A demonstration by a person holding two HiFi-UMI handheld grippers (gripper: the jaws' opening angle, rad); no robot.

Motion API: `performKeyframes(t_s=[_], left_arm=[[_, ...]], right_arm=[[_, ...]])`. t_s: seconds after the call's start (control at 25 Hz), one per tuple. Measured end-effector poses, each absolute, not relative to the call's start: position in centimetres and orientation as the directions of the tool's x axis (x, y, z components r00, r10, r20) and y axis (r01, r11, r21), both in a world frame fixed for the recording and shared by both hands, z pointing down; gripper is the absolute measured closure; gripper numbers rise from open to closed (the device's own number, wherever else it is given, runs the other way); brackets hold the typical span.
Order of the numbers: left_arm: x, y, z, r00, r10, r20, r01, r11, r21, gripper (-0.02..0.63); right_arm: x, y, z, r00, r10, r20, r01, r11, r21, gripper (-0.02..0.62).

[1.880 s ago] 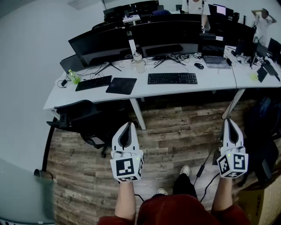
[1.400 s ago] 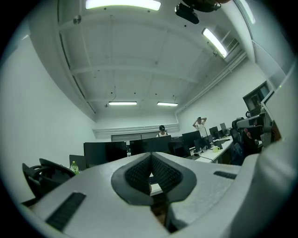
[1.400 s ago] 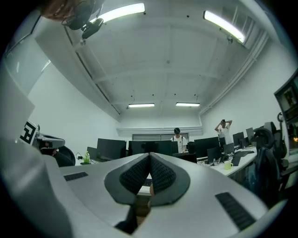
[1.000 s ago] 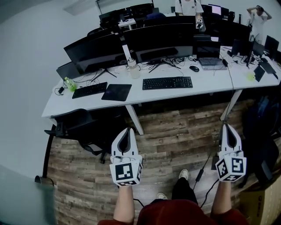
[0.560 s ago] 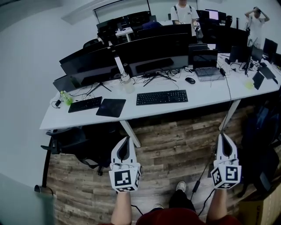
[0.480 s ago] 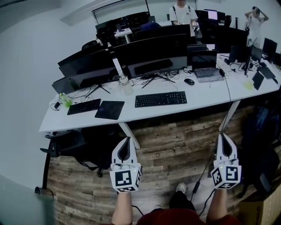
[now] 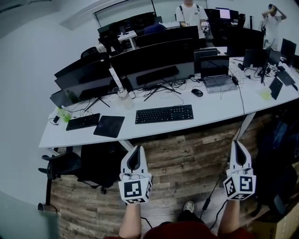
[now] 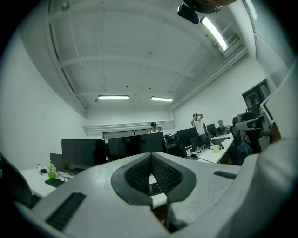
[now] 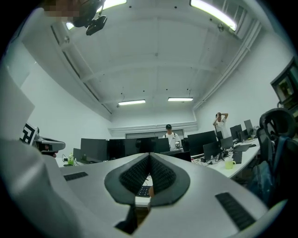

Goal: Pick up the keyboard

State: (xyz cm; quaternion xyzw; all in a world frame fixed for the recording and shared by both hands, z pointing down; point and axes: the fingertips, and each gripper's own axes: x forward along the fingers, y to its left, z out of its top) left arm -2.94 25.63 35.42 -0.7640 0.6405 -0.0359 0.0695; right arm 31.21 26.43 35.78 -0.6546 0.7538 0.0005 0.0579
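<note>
A black keyboard [image 7: 164, 114] lies flat near the front edge of a long white desk [image 7: 219, 107], ahead of both grippers. A smaller black keyboard [image 7: 82, 121] lies farther left on the same desk. My left gripper [image 7: 135, 149] is held level over the wooden floor, short of the desk, jaws shut with nothing in them. My right gripper [image 7: 238, 145] hangs level to the right, also shut and empty. In the left gripper view the left gripper [image 8: 151, 156] has its tips together, with the desk behind them. The right gripper view shows the right gripper [image 9: 150, 155] the same way.
A dark mouse pad [image 7: 109, 126], a bottle [image 7: 124, 98], a mouse [image 7: 197, 92], a laptop [image 7: 216, 74] and a row of monitors [image 7: 149, 63] stand on the desk. A black chair [image 7: 65, 165] sits at the left. Two people [image 7: 188, 11] stand in the back. Cables trail on the floor [image 7: 210, 186].
The desk and keyboard have drawn closer and lower in the head view as I walk toward them. Both grippers stay shut and side by side.
</note>
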Motion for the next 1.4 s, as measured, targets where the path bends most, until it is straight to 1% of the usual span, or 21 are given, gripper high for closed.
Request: performKeyframes(t_s=[0.2,0.4,0.68,1.04,1.4], left_arm=[[0.0,22.2,35.0,0.181,-0.983,-0.031,-0.971,-0.174,-0.167,0.600],[1.4,19.9,35.1,0.161,-0.987,-0.023,-0.973,-0.155,-0.172,0.600],[2.1,16.8,35.5,0.156,-0.987,-0.028,-0.975,-0.150,-0.162,0.600],[-0.6,11.0,36.5,0.169,-0.985,-0.039,-0.978,-0.163,-0.127,0.600],[-8.6,2.8,36.6,0.162,-0.986,-0.044,-0.983,-0.157,-0.097,0.600]], right_arm=[[34.3,23.1,35.7,-0.140,-0.986,-0.090,-0.985,0.148,-0.093,0.597],[36.9,20.7,35.7,-0.134,-0.987,-0.085,-0.985,0.142,-0.100,0.597],[37.7,17.5,35.5,-0.136,-0.986,-0.095,-0.985,0.145,-0.093,0.597],[34.0,11.8,36.1,-0.151,-0.984,-0.091,-0.986,0.157,-0.060,0.597],[27.4,3.6,34.5,-0.141,-0.984,-0.108,-0.989,0.145,-0.025,0.597]])
